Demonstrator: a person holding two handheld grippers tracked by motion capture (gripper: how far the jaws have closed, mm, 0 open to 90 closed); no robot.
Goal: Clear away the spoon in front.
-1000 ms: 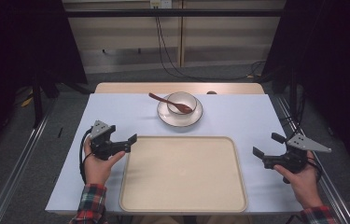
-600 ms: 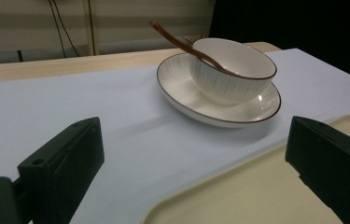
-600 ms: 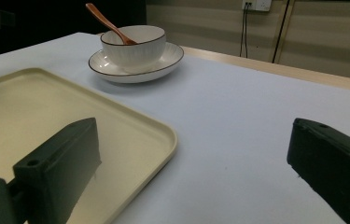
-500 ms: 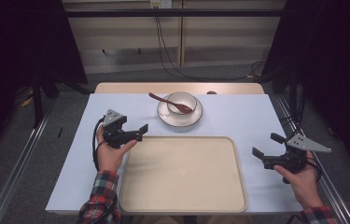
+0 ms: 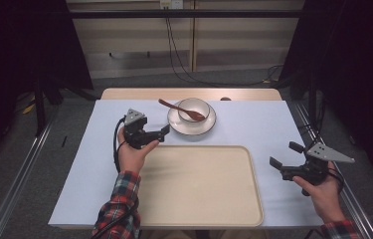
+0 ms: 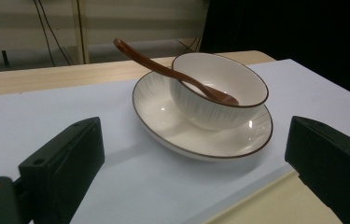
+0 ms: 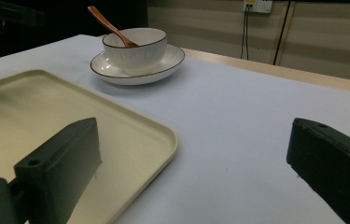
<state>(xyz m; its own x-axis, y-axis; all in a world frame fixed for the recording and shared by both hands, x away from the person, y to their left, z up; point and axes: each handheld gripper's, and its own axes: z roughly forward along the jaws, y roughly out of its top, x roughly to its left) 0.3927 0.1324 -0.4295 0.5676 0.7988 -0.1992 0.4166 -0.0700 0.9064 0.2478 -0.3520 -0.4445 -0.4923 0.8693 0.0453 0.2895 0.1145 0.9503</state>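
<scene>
A white bowl [image 5: 194, 109] [image 6: 219, 88] [image 7: 135, 46] stands on a white saucer [image 5: 179, 124] [image 6: 172, 126] [image 7: 112, 72] at the table's far middle. A brown spoon [image 5: 176, 107] [image 6: 149, 60] [image 7: 108, 25] leans in the bowl, handle up and to the left. My left gripper [image 5: 161, 135] [image 6: 193, 161] is open, a short way left of the saucer and pointing at it. My right gripper [image 5: 283, 159] [image 7: 191, 168] hangs open over the bare table, to the right of the cream tray [image 5: 204, 189] [image 7: 23, 102], jaws pointing left.
The empty cream tray fills the near middle of the white table top [image 5: 258, 124]. A wooden strip [image 5: 124, 93] runs along the table's far edge. Cables [image 5: 174, 45] hang down the wall behind. Dark curtains flank both sides.
My left gripper has moved forward and to the right, from beside the tray's left edge up close to the saucer. The right gripper has stayed where it was.
</scene>
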